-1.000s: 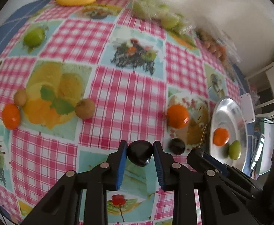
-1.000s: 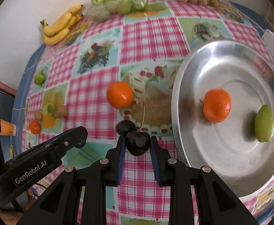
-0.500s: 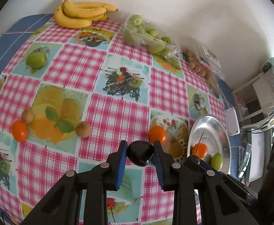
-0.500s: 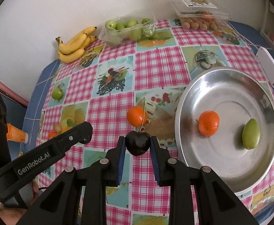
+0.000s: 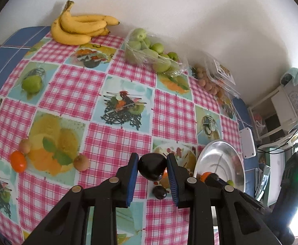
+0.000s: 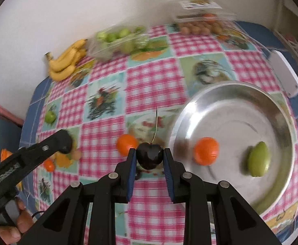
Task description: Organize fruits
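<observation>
The left gripper [image 5: 152, 168] is clenched on a dark cherry [image 5: 152, 168], blue pads pressed to both its sides, and the right gripper [image 6: 150, 158] likewise grips a second dark cherry [image 6: 150, 157] whose thin stem stands up from between the jaws; both fruits ride clear above the checked tablecloth [image 5: 116, 143]. Just beneath the left gripper's tips a third cherry [image 5: 159, 192] lies on the cloth, with a loose orange [image 6: 126, 144] close by, which the right view shows just beyond and to the left of its own tips. To the right of both grippers sits the steel plate [image 6: 275, 110], holding an orange [image 6: 206, 150] and a pale green fruit [image 6: 259, 161]. Out to the left of the left gripper, well apart from the plate, lie a small brown fruit [image 5: 81, 162], another brown one [image 5: 24, 145] and a small orange fruit [image 5: 18, 161] touching it, and farther off a green apple [image 5: 32, 83]. At the far edge by the wall rest a bunch of bananas [image 5: 79, 27], a bag of green fruit [image 5: 149, 52] and a clear box of small brown fruit [image 5: 214, 79]. Judging by this, the sorting is at an early stage: two fruits are on the plate, two cherries are in the air and probably bound for it, and the cherry, the orange and the scattered pieces to the left remain to be gathered.
</observation>
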A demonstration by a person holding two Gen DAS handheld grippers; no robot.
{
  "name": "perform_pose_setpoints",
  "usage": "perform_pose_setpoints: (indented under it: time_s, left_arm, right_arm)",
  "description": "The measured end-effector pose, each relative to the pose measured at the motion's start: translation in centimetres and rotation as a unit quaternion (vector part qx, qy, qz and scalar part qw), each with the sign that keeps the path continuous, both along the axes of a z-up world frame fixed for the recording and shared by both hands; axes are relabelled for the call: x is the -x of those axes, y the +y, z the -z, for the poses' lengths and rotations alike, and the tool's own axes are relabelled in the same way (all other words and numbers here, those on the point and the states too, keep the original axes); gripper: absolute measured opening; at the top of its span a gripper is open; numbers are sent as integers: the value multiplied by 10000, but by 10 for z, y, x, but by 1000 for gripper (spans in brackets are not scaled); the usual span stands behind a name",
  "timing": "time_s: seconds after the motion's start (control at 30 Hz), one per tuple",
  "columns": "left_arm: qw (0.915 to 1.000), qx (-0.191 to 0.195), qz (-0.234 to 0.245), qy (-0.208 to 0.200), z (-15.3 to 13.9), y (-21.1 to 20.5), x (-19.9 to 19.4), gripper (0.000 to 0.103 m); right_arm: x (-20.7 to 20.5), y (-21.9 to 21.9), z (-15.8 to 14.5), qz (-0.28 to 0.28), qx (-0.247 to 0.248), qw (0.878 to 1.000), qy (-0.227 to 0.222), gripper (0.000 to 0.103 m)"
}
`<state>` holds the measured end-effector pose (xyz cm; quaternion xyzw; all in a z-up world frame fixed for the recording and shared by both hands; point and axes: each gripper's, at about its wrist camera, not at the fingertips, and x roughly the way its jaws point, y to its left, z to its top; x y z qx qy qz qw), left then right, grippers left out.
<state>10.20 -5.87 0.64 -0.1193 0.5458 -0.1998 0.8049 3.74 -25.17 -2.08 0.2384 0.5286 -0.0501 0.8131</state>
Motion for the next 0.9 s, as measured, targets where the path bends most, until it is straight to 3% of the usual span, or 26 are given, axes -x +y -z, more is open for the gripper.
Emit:
perform_pose_setpoints:
  time_s: [0.17,0.53,0.9]
  left_arm:
    - [9998,-119,168,-45,1,-17,7,30]
    - [9938,-282,1062,-177,3,-82,37,30]
    - [9820,-448,1819,-229,19,-138,62,30]
  right_arm:
    - [16,-36,8,469,-65,9989,61,27]
    - [51,-101,13,1342,85,9908,129,27]
    - [47,-121,28,1424,26,9898,-23,27]
